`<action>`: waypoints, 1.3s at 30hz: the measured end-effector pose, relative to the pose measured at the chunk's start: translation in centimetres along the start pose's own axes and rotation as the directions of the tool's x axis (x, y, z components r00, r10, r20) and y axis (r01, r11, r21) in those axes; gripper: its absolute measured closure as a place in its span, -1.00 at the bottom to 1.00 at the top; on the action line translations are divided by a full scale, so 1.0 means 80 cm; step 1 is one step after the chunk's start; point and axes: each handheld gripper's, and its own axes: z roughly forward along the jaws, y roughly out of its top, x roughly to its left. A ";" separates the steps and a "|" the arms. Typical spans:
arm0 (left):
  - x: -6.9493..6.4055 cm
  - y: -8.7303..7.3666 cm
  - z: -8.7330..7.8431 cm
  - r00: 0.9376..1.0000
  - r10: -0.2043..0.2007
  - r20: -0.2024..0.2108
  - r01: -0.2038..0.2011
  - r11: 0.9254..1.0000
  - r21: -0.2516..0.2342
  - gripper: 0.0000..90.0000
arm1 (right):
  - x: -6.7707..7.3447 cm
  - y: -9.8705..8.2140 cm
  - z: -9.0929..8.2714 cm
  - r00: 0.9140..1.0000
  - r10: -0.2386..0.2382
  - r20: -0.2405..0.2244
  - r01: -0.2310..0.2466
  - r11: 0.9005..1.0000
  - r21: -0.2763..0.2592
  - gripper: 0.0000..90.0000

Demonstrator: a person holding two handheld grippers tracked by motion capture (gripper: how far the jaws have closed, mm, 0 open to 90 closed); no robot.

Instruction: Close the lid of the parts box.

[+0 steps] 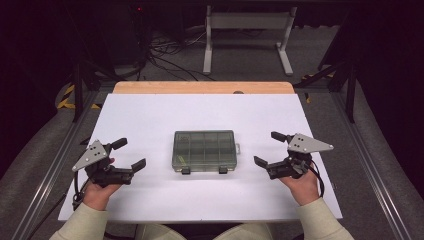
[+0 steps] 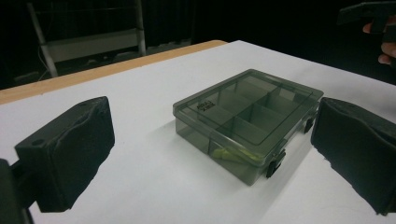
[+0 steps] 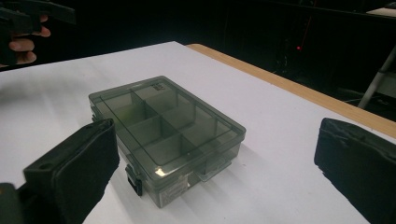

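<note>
A translucent grey-green compartment box lies shut at the middle of the white table, its two black latches toward the person. Something small and yellowish lies in one front compartment. My left gripper rests to the left of the box, open and holding nothing. My right gripper is to the right of it, also open and holding nothing. In the left gripper view the box lies ahead between the wide-apart black pads. In the right gripper view the box lies ahead, nearer the left pad.
A wooden strip runs along the table's far edge. Beyond it stand a white frame and loose cables on the floor. Metal rails flank both sides of the table.
</note>
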 end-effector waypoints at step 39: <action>0.013 -0.065 -0.018 0.998 -0.003 -0.066 0.004 1.000 0.015 -0.98 | 0.003 -0.080 0.002 1.000 0.023 0.019 -0.023 1.000 0.017 -1.00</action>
